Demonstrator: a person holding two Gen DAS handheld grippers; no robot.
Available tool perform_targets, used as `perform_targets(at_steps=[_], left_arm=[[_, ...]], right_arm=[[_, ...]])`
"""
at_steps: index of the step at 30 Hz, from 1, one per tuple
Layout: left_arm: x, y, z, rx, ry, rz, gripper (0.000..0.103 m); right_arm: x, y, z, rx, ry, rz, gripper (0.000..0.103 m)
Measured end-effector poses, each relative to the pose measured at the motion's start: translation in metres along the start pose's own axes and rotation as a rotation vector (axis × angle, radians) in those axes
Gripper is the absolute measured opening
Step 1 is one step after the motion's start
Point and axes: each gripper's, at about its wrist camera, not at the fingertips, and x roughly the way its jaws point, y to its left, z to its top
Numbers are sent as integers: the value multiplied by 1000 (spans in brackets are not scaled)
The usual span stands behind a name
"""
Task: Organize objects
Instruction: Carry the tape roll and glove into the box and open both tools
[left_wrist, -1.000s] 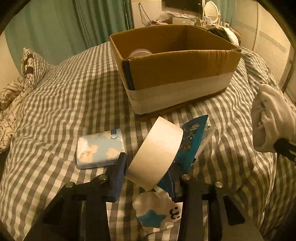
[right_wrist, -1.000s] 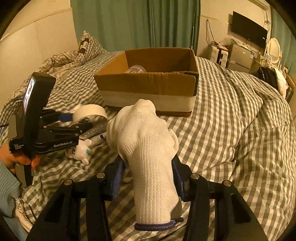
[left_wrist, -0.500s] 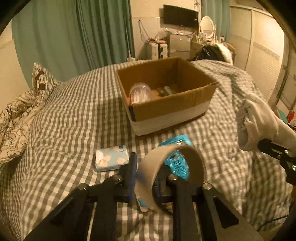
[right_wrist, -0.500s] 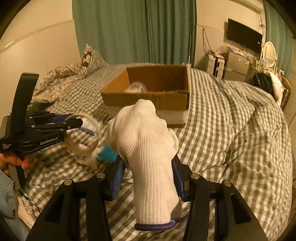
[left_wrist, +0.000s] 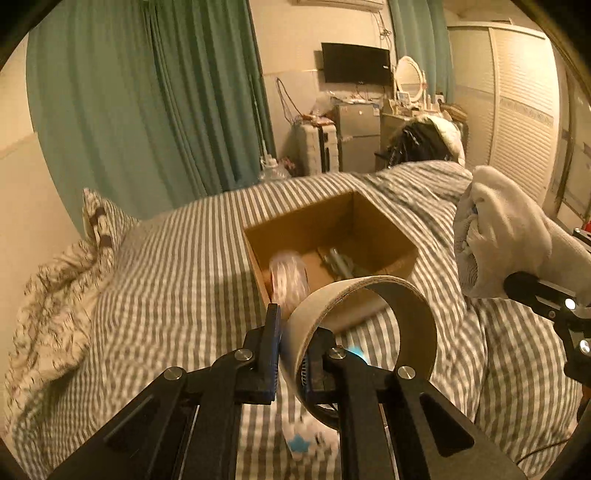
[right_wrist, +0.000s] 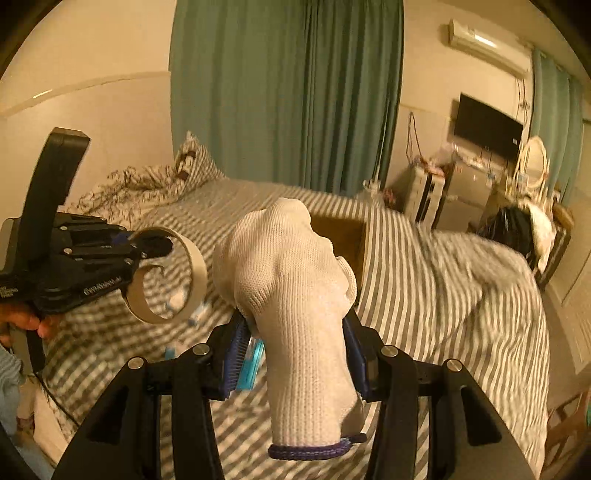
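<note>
My left gripper (left_wrist: 293, 349) is shut on the wall of a beige tape roll (left_wrist: 373, 295) and holds it high above the bed, in front of the open cardboard box (left_wrist: 384, 229). The box holds a clear plastic container (left_wrist: 288, 275) and some small items. My right gripper (right_wrist: 295, 354) is shut on a white knitted glove (right_wrist: 295, 295), also lifted. The glove shows at the right in the left wrist view (left_wrist: 509, 236). The tape roll and left gripper show at the left in the right wrist view (right_wrist: 166, 273). The glove hides most of the box (right_wrist: 343, 236) there.
The checked bedcover (left_wrist: 177, 295) lies under everything. A white and blue toy (left_wrist: 306, 439) and a turquoise item (left_wrist: 356, 352) lie on the bed below the tape. Patterned pillows (left_wrist: 59, 273) are at the left. Green curtains, a fridge and a TV stand behind.
Both grippers have risen well above the bed with the tape roll and the glove. The box now looks lower and farther, and its inside shows.
</note>
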Motion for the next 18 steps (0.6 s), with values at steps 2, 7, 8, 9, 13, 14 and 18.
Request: perform_targets(at_steps=[2, 7, 8, 9, 13, 14, 18], left_arm=[[7, 1, 15, -2, -11, 13, 10], [41, 6, 53, -13, -17, 22, 10], [50, 7, 59, -18, -13, 23, 10], [60, 8, 65, -21, -7, 24, 10], [106, 14, 77, -33, 32, 22, 10], [115, 15, 76, -35, 41, 22, 10], [158, 15, 73, -40, 89, 20, 10]], right_arm=[[4, -4, 15, -4, -19, 2, 47], [31, -19, 59, 0, -59, 11, 47], [38, -23, 66, 6, -62, 12, 47], [47, -26, 74, 9, -64, 9, 47], [88, -40, 101, 22, -56, 9, 47], [103, -44, 106, 30, -47, 14, 47], [152, -55, 109, 48, -3, 10, 47]])
